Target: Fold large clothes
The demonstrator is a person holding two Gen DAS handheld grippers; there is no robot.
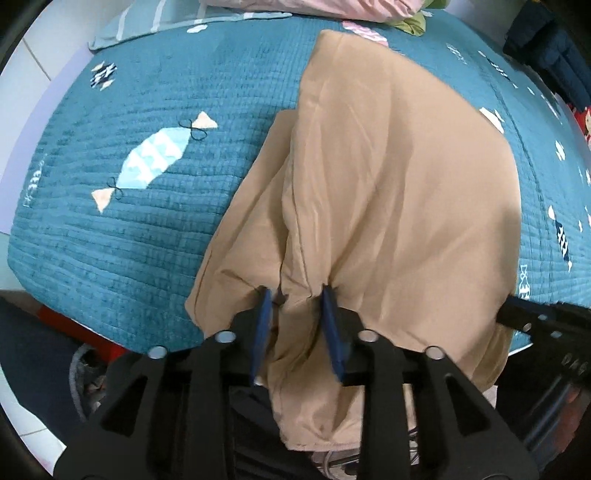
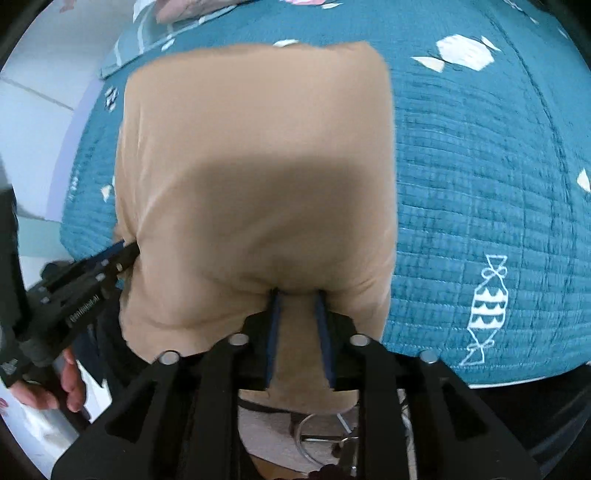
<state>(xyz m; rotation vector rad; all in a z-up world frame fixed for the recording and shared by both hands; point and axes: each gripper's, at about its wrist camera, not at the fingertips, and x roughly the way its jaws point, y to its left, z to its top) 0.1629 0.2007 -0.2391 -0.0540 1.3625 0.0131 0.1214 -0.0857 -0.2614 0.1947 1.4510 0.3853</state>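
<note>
**Tan garment held at the bed's near edge**

Teal quilted bedspread (image 1: 147, 229), printed with candy shapes, covers the bed and fills most of both views. Nearest to each camera, black claw arms frame a bunch of tan cloth. The left claw (image 1: 297, 295) has its blue pads pressed against a gathered fold of the tan garment (image 1: 388, 192), pinching it, with loose fabric hanging down between the arms below the bed edge. The right claw (image 2: 297, 293) likewise grips the garment (image 2: 258, 147) at its near hem, cloth bunched between the blue pads and draping down toward the floor.

Seen from the right wrist, the left claw (image 2: 123, 251) enters from the left side and meets the garment's left edge, with the person's hand (image 2: 62, 384) on its handle below. From the left wrist, the right claw (image 1: 517, 310) shows at the garment's right edge.

Beyond the claws, the garment lies spread over the bedspread, reaching away from the near edge; its left side is rumpled in layered folds, its right side smoother.

Farthest off, a striped pale-blue pillow (image 1: 147, 22) and pink bedding (image 1: 314, 7) rest at the head of the bed.
</note>
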